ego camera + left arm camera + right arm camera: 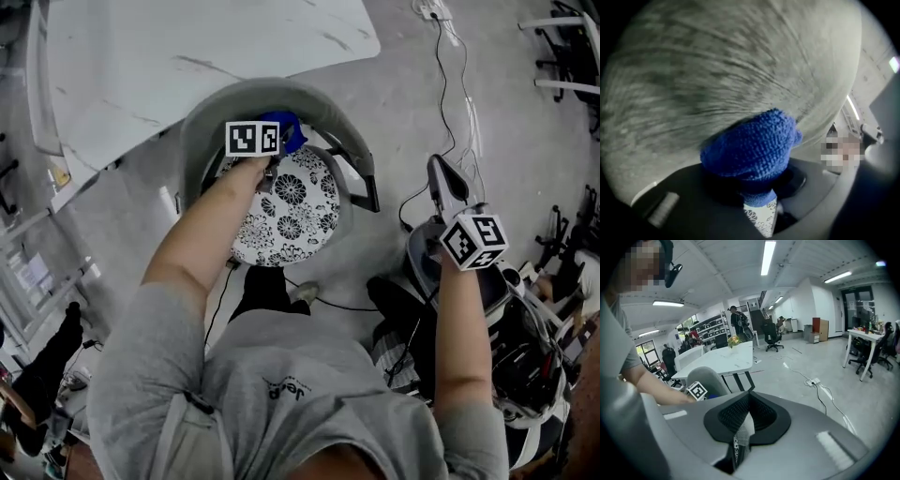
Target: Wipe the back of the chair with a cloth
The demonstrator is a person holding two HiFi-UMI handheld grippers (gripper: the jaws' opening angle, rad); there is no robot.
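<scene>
1. A blue cloth (752,145), clamped in the closed jaws of the left gripper (272,142), pressed against the grey chair back (717,61).
2. Below it lay the chair's floral seat (286,206).
3. The right gripper (749,397), jaws together and empty, was held well to the right of the chair.
4. A white table (187,47) stood just behind the chair.

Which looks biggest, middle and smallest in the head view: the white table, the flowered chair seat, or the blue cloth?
1. White table, largest even though the frame cuts it off.
2. Flowered chair seat.
3. Blue cloth, smallest as seen; it is partly hidden, so its full size is unsure.
</scene>
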